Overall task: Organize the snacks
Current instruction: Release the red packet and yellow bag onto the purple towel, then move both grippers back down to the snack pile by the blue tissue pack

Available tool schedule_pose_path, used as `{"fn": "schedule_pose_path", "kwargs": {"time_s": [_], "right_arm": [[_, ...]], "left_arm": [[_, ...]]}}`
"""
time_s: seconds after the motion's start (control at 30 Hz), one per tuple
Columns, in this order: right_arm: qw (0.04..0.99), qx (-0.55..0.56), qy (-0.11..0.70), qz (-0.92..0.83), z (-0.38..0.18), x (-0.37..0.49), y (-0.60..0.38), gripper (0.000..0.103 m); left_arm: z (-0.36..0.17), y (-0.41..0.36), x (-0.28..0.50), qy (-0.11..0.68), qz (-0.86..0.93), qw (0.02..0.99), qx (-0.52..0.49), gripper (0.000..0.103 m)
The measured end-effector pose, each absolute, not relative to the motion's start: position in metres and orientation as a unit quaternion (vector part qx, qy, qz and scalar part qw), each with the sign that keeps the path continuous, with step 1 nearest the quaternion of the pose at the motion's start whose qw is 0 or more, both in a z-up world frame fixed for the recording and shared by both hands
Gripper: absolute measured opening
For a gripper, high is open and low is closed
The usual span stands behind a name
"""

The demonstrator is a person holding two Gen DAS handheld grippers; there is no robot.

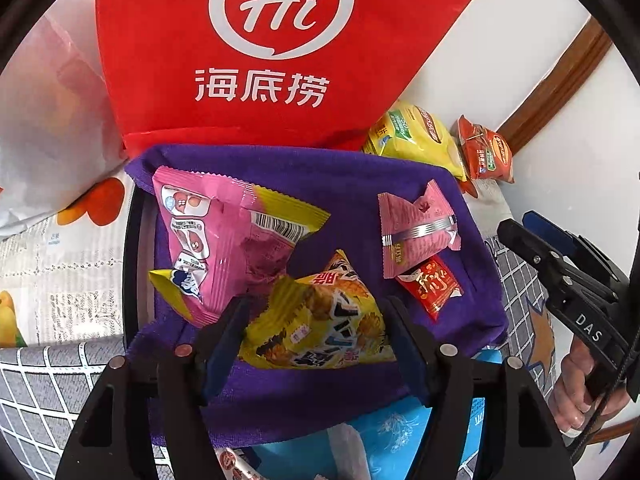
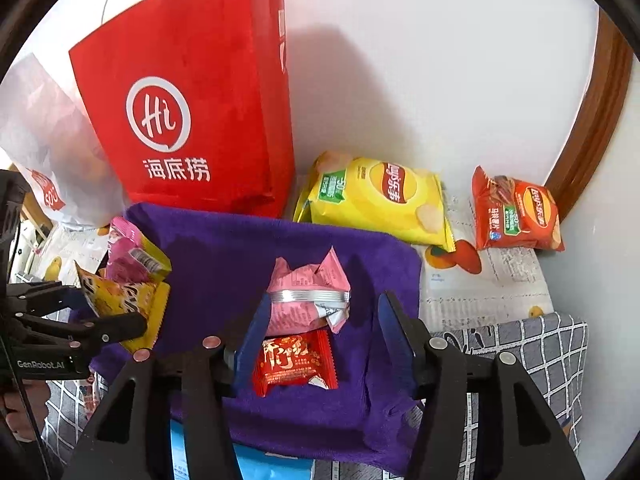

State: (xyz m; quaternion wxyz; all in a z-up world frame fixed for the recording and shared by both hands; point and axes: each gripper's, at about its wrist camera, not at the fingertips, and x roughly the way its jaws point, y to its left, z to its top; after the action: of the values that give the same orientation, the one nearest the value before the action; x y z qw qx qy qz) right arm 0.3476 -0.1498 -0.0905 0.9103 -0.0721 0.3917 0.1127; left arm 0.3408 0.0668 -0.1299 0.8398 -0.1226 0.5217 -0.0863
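Observation:
A purple cloth (image 1: 360, 184) (image 2: 224, 256) covers a raised surface and holds several snacks. My left gripper (image 1: 316, 344) is open, its fingers on either side of a yellow snack bag (image 1: 320, 332) (image 2: 120, 300). A big pink and yellow bag (image 1: 224, 232) (image 2: 132, 256) lies to its left. My right gripper (image 2: 320, 340) is open above a small red packet (image 2: 294, 360) (image 1: 432, 286), with a small pink packet (image 2: 308, 296) (image 1: 416, 228) just beyond it. The right gripper also shows at the right edge of the left wrist view (image 1: 560, 268).
A red paper bag (image 1: 256, 52) (image 2: 192, 112) stands against the white wall behind the cloth. A yellow chip bag (image 2: 376, 200) (image 1: 416, 132) and an orange chip bag (image 2: 516, 216) (image 1: 488, 152) lie at the back right. A white plastic bag (image 2: 44, 148) sits at the left. A brown wooden edge (image 2: 592, 120) borders the right.

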Motion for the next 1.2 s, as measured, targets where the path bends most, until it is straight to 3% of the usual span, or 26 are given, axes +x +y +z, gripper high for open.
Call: {"fn": "schedule_pose_path", "kwargs": {"time_s": [0.23, 0.33, 0.73, 1.2], "right_arm": [[0.919, -0.061, 0.371, 0.118, -0.070, 0.334, -0.149, 0.057], [0.926, -0.057, 0.352, 0.123, -0.057, 0.318, -0.147, 0.061], [0.930, -0.031, 0.349, 0.108, -0.049, 0.237, -0.164, 0.067], [0.912, -0.015, 0.386, 0.140, -0.112, 0.153, -0.162, 0.064]], "left_arm": [[-0.108, 0.064, 0.331, 0.497, -0.080, 0.857, -0.109, 0.076], [-0.091, 0.064, 0.324, 0.476, -0.077, 0.871, -0.098, 0.085], [-0.058, 0.059, 0.271, 0.459, -0.086, 0.879, -0.100, 0.085], [-0.074, 0.077, 0.162, 0.426, -0.049, 0.897, -0.104, 0.084]]}}
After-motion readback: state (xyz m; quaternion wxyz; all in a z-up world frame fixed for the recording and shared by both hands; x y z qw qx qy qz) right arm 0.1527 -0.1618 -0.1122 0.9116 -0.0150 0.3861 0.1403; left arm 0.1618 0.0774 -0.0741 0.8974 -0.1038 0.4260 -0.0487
